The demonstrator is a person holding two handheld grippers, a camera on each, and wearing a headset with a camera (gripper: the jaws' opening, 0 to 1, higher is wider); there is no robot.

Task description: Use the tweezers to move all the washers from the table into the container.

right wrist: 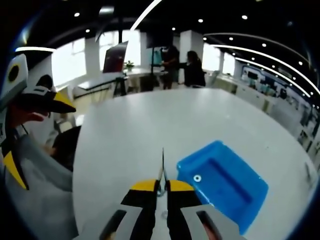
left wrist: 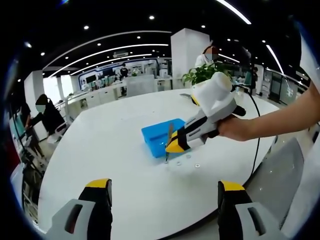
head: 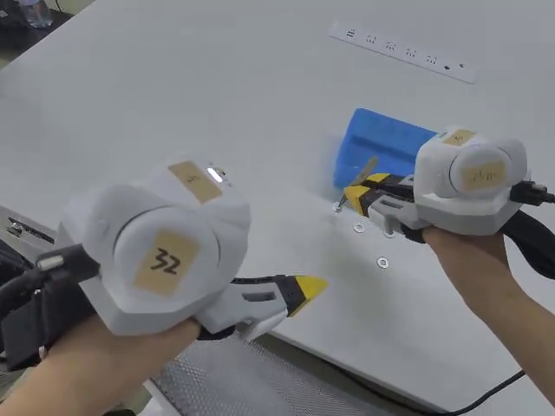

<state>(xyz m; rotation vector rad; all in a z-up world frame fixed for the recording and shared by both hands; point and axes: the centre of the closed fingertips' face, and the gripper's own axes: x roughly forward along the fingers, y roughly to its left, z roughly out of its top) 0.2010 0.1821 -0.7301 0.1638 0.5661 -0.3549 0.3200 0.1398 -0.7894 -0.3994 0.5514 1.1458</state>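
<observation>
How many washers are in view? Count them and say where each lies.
4. One washer lies in the blue container. Three lie on the table by the tweezers: one, another, a third. Others may hide under the right gripper.

We see a smooth, matt white table. The container is blue plastic with a faint sheen. The washers and tweezers are bare, bright metal. The left gripper and right gripper have matt white plastic shells, yellow-and-black plastic jaws and tan paper labels. The cable has a black rubbery sheath; the mesh looks like grey metal.
</observation>
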